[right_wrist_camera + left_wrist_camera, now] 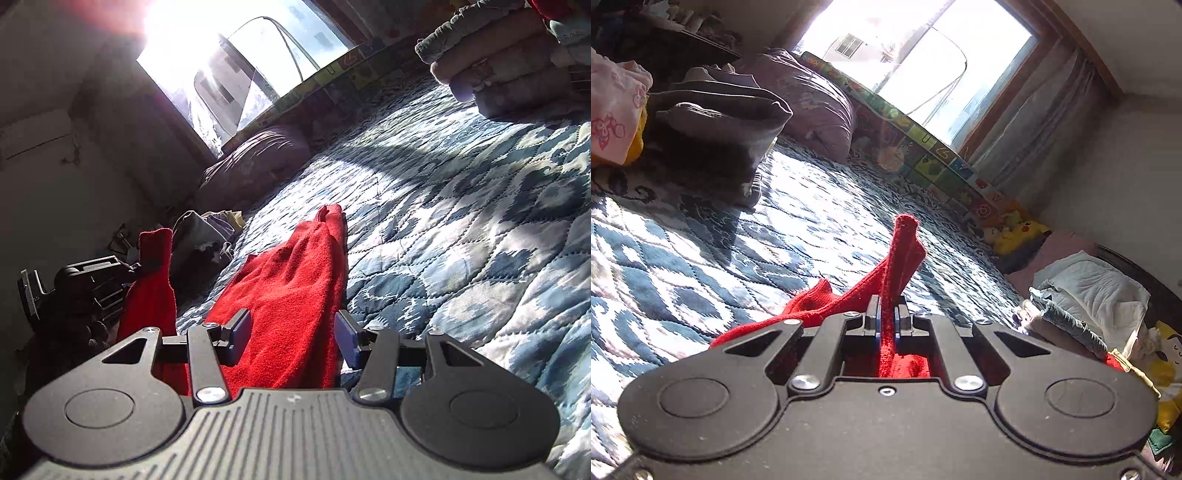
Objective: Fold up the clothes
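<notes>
A red knitted garment (pixel 901 266) lies on the blue and white quilt (pixel 738 236). My left gripper (pixel 886 317) is shut on a fold of it, and a narrow end of the cloth sticks up past the fingers. In the right wrist view the red garment (pixel 291 288) spreads across the quilt (pixel 461 229) between my right gripper's blue pads (pixel 349 334). My right gripper (pixel 293 332) stands open around the cloth without pinching it. The left gripper (pixel 85 284) appears at the left of that view, holding up a red strip.
A dark folded stack (pixel 716 129) and a purple bedding roll (pixel 812 103) sit at the far side by the window. A heap of light clothes (pixel 1086 295) lies at the right. A colourful mat (pixel 923 144) lines the wall. Folded clothes (pixel 509 55) sit at top right in the right wrist view.
</notes>
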Available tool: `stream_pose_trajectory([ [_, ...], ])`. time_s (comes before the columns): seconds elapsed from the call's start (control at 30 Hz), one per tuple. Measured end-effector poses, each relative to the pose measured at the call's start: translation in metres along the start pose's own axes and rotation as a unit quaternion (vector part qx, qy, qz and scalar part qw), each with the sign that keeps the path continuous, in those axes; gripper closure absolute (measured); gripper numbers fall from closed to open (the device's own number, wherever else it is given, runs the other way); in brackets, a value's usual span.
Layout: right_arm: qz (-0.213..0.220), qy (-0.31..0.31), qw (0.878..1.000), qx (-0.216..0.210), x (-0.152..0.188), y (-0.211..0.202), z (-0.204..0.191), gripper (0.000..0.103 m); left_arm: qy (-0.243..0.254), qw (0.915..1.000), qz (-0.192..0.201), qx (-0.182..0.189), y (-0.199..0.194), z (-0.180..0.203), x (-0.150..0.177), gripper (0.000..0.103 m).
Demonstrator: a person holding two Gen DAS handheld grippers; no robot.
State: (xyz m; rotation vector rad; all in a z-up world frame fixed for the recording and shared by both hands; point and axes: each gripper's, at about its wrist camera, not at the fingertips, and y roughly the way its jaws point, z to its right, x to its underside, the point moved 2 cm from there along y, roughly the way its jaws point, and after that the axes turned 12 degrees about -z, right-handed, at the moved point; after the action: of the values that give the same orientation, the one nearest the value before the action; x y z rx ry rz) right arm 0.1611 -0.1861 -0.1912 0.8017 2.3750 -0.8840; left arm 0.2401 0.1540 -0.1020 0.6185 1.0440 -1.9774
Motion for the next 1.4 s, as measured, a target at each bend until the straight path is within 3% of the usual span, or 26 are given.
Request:
stream_pose_trajectory([
  [0.13, 0.011, 0.088, 0.995, -0.035, -0.001, -0.008, 0.028, 0.052, 0.079, 0.9959, -0.042, 0.009, 0.037, 0.055, 0.035, 0.1],
  [0.23, 0.015, 0.15, 0.987, -0.051, 0.0, -0.008, 0.049, 0.052, 0.153, 0.9839, -0.092, 0.016, 0.069, 0.085, 0.069, 0.099],
  [0.3, 0.016, 0.175, 0.983, -0.052, 0.0, -0.005, 0.059, 0.052, 0.167, 0.9747, -0.141, 0.044, 0.083, 0.09, 0.086, 0.079],
  [0.33, 0.016, 0.18, 0.982, -0.051, 0.0, -0.004, 0.061, 0.052, 0.173, 0.9697, -0.162, 0.058, 0.088, 0.093, 0.093, 0.063],
  [0.4, 0.014, 0.182, 0.982, -0.052, -0.001, 0.0, 0.062, 0.052, 0.168, 0.9694, -0.158, 0.083, 0.072, 0.092, 0.091, 0.063],
  [0.5, -0.001, 0.173, 0.983, -0.057, -0.004, 0.012, 0.056, 0.047, 0.126, 0.9797, -0.121, 0.098, 0.033, 0.076, 0.07, 0.063],
  [0.6, -0.015, 0.157, 0.986, -0.053, -0.008, 0.026, 0.048, 0.042, 0.072, 0.9931, -0.065, 0.065, -0.014, 0.048, 0.055, 0.063],
  [0.67, -0.023, 0.15, 0.987, -0.053, -0.013, 0.038, 0.044, 0.042, 0.036, 0.9976, -0.041, 0.042, -0.04, 0.021, 0.056, 0.063],
  [0.83, -0.019, 0.141, 0.989, -0.05, -0.032, 0.066, 0.044, 0.042, -0.027, 0.9989, -0.032, -0.02, -0.083, -0.037, 0.077, 0.063],
  [0.9, -0.021, 0.122, 0.991, -0.047, -0.037, 0.076, 0.04, 0.042, -0.031, 0.9984, -0.035, -0.031, -0.09, -0.045, 0.081, 0.063],
  [0.93, -0.024, 0.11, 0.993, -0.045, -0.038, 0.08, 0.037, 0.045, -0.032, 0.9982, -0.036, -0.035, -0.092, -0.048, 0.083, 0.063],
  [1.0, -0.039, 0.1, 0.993, -0.042, -0.04, 0.09, 0.034, 0.07, -0.033, 0.9979, -0.039, -0.041, -0.093, -0.053, 0.085, 0.063],
  [1.03, -0.043, 0.099, 0.993, -0.04, -0.04, 0.092, 0.033, 0.088, -0.033, 0.9977, -0.04, -0.042, -0.092, -0.055, 0.085, 0.063],
  [1.07, -0.04, 0.099, 0.994, -0.039, -0.04, 0.091, 0.033, 0.092, -0.034, 0.9976, -0.042, -0.044, -0.089, -0.057, 0.085, 0.063],
  [1.27, 0.023, 0.079, 0.995, -0.059, -0.052, 0.07, 0.026, 0.096, -0.034, 0.9973, -0.057, -0.031, -0.075, -0.059, 0.084, 0.063],
  [1.4, 0.018, 0.084, 0.994, -0.063, -0.055, 0.072, 0.031, 0.094, -0.029, 0.9972, -0.067, -0.019, -0.065, -0.055, 0.081, 0.062],
])
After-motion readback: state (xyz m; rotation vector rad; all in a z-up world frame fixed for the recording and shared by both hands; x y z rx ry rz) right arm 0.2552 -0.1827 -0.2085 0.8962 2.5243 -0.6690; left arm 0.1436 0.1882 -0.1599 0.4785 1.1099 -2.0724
